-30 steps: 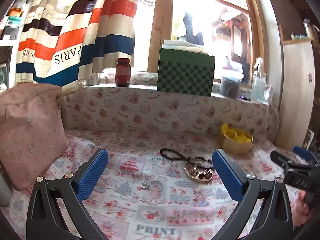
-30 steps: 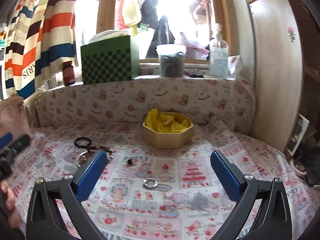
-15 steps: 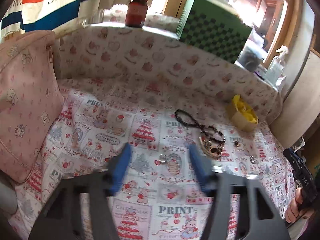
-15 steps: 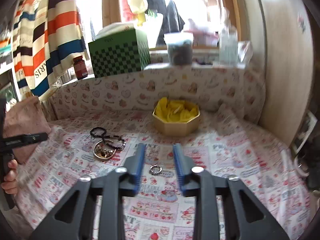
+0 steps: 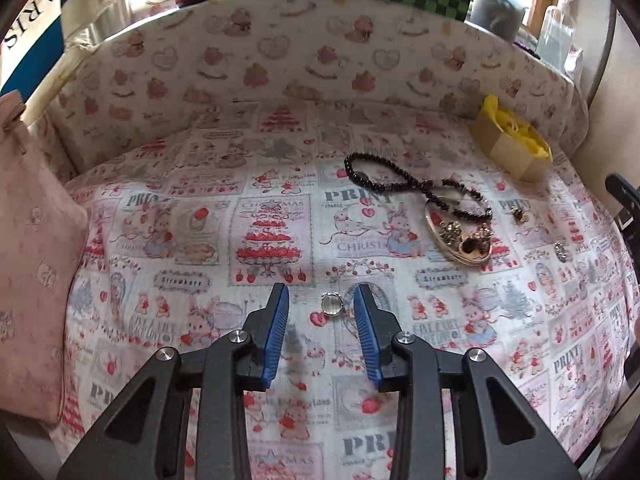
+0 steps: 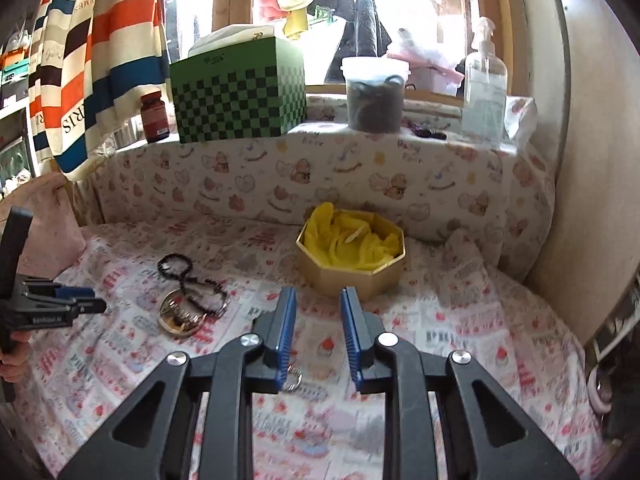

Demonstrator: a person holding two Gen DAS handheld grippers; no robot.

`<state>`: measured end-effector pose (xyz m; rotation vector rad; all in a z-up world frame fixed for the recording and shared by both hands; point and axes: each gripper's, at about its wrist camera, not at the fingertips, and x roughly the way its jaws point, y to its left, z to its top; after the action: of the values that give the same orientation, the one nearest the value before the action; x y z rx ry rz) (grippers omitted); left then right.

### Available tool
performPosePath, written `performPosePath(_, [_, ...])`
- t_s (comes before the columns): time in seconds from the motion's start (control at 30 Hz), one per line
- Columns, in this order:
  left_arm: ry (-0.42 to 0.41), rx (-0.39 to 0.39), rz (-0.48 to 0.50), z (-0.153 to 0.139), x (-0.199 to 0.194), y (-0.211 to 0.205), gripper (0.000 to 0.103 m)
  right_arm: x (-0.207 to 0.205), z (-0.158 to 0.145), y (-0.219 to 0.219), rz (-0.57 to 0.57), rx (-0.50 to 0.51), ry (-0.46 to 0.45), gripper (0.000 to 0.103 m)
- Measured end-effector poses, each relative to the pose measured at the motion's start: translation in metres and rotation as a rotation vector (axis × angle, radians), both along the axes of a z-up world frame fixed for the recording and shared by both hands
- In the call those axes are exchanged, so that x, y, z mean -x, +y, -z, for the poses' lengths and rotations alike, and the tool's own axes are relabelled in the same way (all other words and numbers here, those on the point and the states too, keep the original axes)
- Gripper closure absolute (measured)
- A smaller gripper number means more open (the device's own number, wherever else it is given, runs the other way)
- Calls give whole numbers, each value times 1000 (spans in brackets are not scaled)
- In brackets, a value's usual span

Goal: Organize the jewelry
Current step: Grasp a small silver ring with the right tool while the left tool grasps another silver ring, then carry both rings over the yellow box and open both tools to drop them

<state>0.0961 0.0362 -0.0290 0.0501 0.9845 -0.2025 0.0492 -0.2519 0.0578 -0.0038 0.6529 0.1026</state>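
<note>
In the left wrist view my left gripper (image 5: 322, 300) is open, low over the printed cloth, with a small silver ring (image 5: 331, 304) lying between its blue fingertips. A gold dish (image 5: 456, 232) holds several trinkets, with a black bead necklace (image 5: 404, 184) draped over its rim. A dark earring (image 5: 519, 214) and a silver ring (image 5: 561, 250) lie loose to the right. In the right wrist view my right gripper (image 6: 318, 296) is open and empty above the cloth, with a silver ring (image 6: 294, 380) partly hidden under its left finger. A gold octagonal box (image 6: 352, 256) with yellow lining stands just beyond.
A pink cushion (image 5: 36, 264) lies at the left. A padded printed wall (image 6: 320, 176) backs the cloth. On the ledge stand a green checkered box (image 6: 240, 92), a brown jar (image 6: 155, 118), a lidded tub (image 6: 374, 94) and a spray bottle (image 6: 484, 84).
Both grippers have narrowed from wide open to a small gap. The left one has tipped down and come in around the small ring. The right one has moved forward over the other ring.
</note>
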Motion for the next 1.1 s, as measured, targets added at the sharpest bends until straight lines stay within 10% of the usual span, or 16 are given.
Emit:
performPosePath(0.17, [23, -7, 27, 7, -5, -5, 91, -15, 9, -4, 15, -39, 12, 81])
performPosePath(1.1, [-247, 12, 2, -57, 41, -19, 92, -16, 64, 17, -162, -26, 335, 79])
